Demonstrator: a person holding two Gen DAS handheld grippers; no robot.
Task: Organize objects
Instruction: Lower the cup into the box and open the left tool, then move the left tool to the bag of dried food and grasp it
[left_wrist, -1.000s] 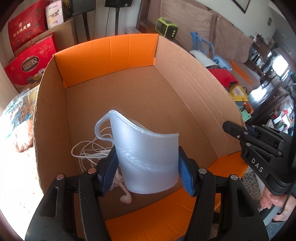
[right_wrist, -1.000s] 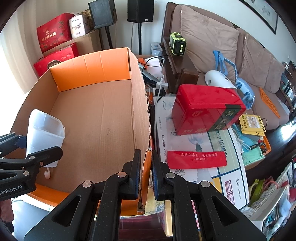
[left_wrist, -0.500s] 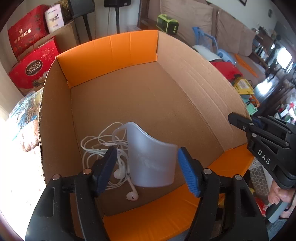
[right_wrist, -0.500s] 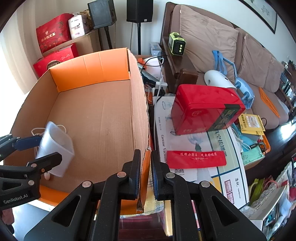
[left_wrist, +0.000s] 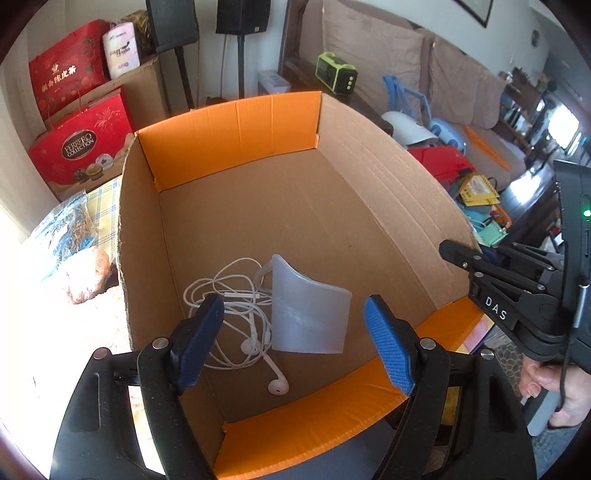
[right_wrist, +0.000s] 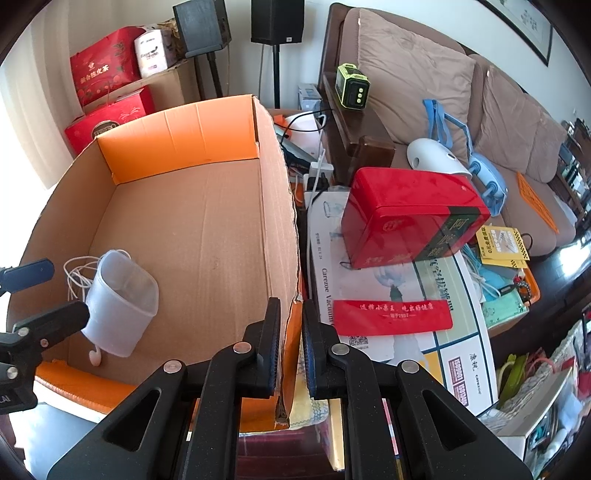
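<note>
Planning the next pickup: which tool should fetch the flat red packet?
Left tool: open and empty above the cardboard box. Right tool, though nearer the flat red packet, is clamped on the box wall.

The cardboard box (left_wrist: 388, 192) floor holds a translucent plastic cup (left_wrist: 310, 317) touching tangled white earphones (left_wrist: 236, 317).

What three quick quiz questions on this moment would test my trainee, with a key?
1. True or false: the left tool is shut on the translucent plastic cup.
2. What does the right tool clamp? A) earphones B) cardboard box wall C) red tin
3. Fill in: beside the cup, on the floor of the cardboard box, lie tangled white ____.

Key: 1 false, it is open and the cup is free; 2 B, the wall; 3 earphones.
</note>
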